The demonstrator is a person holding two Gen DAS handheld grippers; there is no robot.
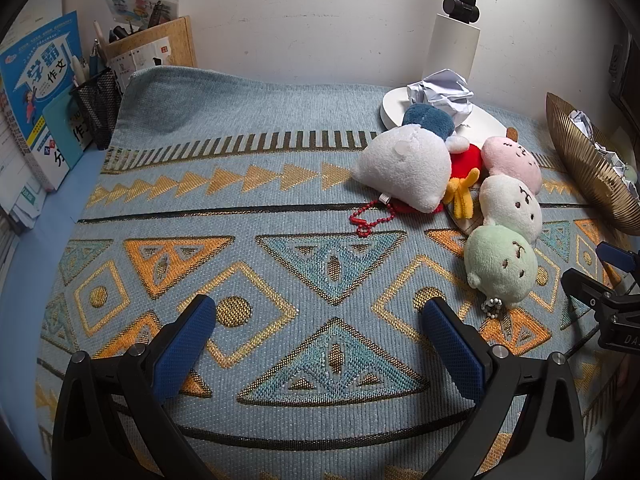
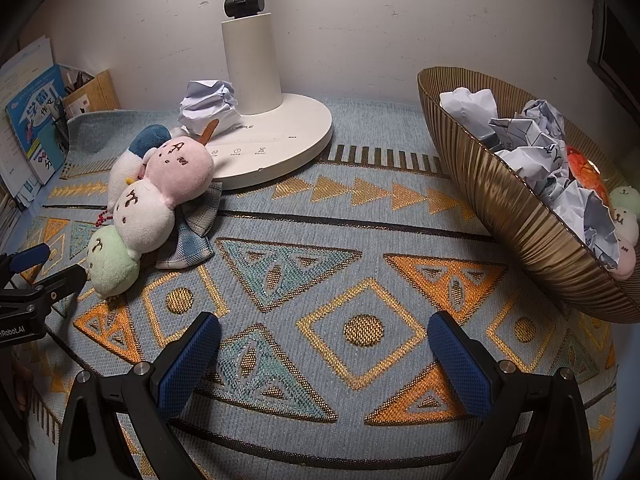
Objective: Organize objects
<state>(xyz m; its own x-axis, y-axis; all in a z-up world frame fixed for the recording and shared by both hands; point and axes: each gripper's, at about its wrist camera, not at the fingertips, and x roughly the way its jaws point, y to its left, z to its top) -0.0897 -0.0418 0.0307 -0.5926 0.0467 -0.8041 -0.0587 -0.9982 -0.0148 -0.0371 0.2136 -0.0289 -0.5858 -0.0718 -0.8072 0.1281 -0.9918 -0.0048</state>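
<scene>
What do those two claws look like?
Both match: the left claw and right claw each have black plastic arms with silver bolts and two fingers with bumpy blue pads. White lettering marks the left claw's side.

A home study desk: schoolbooks (image 1: 38, 92), pen holder (image 1: 98, 106), desk lamp (image 2: 256, 80), patterned cloth (image 1: 280, 240).

A scuffed, off-white wall (image 2: 400, 32) runs behind the tabletop (image 1: 24, 264), whose pale blue surface shows only along the left edge. The rest lies under a blue-grey woven cloth (image 1: 248, 184) patterned with gold and orange triangles, diamonds and dark stripes. A white lamp (image 2: 256, 80) stands on its round base against the wall, and books (image 1: 36, 92) and a mesh pen cup (image 1: 98, 108) crowd the left corner beside a cork-fronted holder (image 1: 160, 44).
</scene>
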